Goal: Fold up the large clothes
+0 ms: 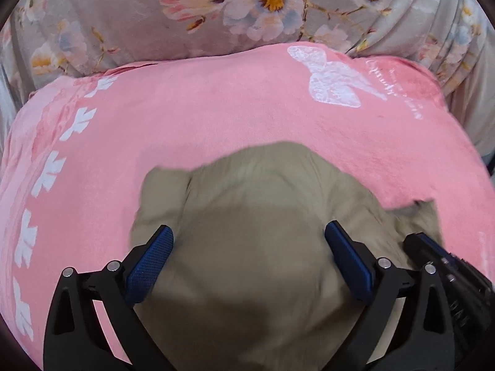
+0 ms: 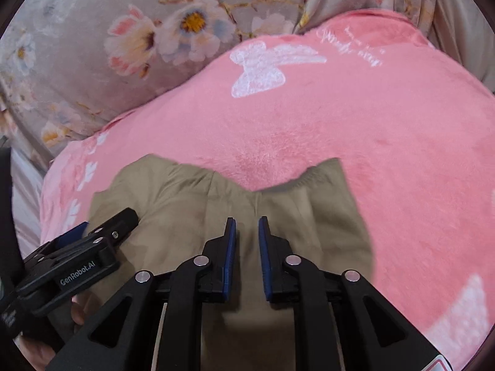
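Observation:
A khaki garment [image 1: 256, 216] lies bunched on a pink blanket [image 1: 216, 108]; it also shows in the right wrist view [image 2: 191, 198] with a ribbed cuff [image 2: 321, 173] at its far right. My left gripper [image 1: 249, 235] hovers over the garment with its jaws wide open and nothing between them. My right gripper [image 2: 247, 225] is over the garment's middle, its jaws narrowly apart, holding nothing. The right gripper shows at the right edge of the left wrist view [image 1: 445, 266]; the left gripper shows at the left of the right wrist view [image 2: 92, 241].
The pink blanket [image 2: 355, 117] carries a white butterfly print [image 2: 266, 68] and white leaf marks [image 1: 49, 170] along its left side. A grey floral bedsheet [image 1: 185, 9] lies beyond it, bunched in folds at the far right [image 1: 433, 21].

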A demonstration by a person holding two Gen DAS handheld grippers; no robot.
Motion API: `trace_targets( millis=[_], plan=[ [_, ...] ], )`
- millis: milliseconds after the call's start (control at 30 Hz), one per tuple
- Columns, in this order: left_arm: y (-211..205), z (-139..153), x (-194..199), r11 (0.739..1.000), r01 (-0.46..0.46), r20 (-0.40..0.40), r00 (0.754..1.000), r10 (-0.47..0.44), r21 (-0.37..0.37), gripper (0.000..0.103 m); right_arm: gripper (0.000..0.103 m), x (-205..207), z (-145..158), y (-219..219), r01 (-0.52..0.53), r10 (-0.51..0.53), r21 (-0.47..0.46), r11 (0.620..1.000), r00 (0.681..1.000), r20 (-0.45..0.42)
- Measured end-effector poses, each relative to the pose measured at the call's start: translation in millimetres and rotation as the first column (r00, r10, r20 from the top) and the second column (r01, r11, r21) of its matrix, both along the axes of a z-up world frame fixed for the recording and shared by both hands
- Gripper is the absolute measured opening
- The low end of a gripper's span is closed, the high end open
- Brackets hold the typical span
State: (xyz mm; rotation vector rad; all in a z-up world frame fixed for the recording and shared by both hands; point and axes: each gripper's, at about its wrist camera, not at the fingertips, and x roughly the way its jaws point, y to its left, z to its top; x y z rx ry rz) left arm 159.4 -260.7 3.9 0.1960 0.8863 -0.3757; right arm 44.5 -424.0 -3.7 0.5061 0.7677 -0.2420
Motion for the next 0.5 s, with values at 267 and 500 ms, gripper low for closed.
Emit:
trace_targets(
  millis=[267, 500],
  plan=[
    [50.0, -0.4, -84.6, 0.999, 0.050, -0.106, 0.993, -0.052, -0.017, 0.096, 0.017, -77.4, 0.5, 33.7, -0.060, 0.053, -0.070, 0.996, 0.994, -0.099],
    [50.9, -16.6, -105.9, 0.999, 0.019, -0.006, 1.000, -0.019, 0.028, 0.098, 0.018, -80.6, -31.5, 42.1, -0.039, 0.035, -0.065, 0.997, 0.997, -0.067]
  ],
)
